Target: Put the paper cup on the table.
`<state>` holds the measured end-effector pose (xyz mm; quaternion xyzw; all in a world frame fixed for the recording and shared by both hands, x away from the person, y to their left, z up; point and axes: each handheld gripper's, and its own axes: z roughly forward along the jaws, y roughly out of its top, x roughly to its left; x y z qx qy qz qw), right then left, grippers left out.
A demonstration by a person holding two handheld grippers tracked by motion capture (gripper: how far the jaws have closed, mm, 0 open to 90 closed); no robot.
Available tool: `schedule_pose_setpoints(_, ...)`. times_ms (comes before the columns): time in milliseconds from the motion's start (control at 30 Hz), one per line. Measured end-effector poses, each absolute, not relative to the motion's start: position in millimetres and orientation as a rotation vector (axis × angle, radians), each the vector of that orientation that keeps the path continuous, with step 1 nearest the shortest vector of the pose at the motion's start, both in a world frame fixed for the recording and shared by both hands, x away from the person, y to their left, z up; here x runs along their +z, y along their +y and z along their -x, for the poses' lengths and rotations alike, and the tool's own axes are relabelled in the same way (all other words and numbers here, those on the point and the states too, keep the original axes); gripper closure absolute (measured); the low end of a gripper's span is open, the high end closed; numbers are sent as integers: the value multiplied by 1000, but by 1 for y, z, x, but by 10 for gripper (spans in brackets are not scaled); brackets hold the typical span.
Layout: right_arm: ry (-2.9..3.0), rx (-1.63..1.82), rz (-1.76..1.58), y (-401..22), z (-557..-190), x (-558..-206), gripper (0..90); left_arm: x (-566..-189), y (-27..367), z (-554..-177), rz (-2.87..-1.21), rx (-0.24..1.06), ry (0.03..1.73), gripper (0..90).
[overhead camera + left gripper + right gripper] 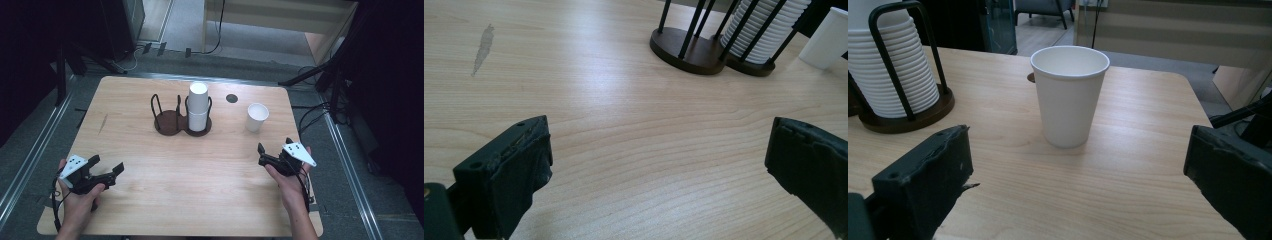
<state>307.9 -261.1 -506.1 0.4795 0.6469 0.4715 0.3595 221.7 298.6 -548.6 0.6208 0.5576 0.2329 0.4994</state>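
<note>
A single white paper cup [257,117] stands upright and open-mouthed on the wooden bench [200,190], toward two o'clock from the bench's middle and apart from everything else. The right hand-held gripper [274,150] rests low over the bench at about four o'clock, its jaws spread wide and empty, aimed at the cup; in the right gripper view the cup [1069,95] stands between the two jaws but farther off, not touched. At twelve o'clock sits a dark two-ring cup holder [177,117]: its left ring is bare, and its right ring carries a tall stack of white cups [198,106]. The left hand-held gripper [107,169] lies at about eight o'clock, jaws likewise apart with nothing in them, pointing toward the holder [694,42]. A small dark round disc [231,98] lies just beyond the cup, near the far edge.
</note>
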Motion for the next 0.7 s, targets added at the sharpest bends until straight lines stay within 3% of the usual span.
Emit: schedule_pose_setpoints(700, 1654, 1210, -1315, -306, -266, -527, 0, -549, 300, -221, -1492, 565, 1353, 0)
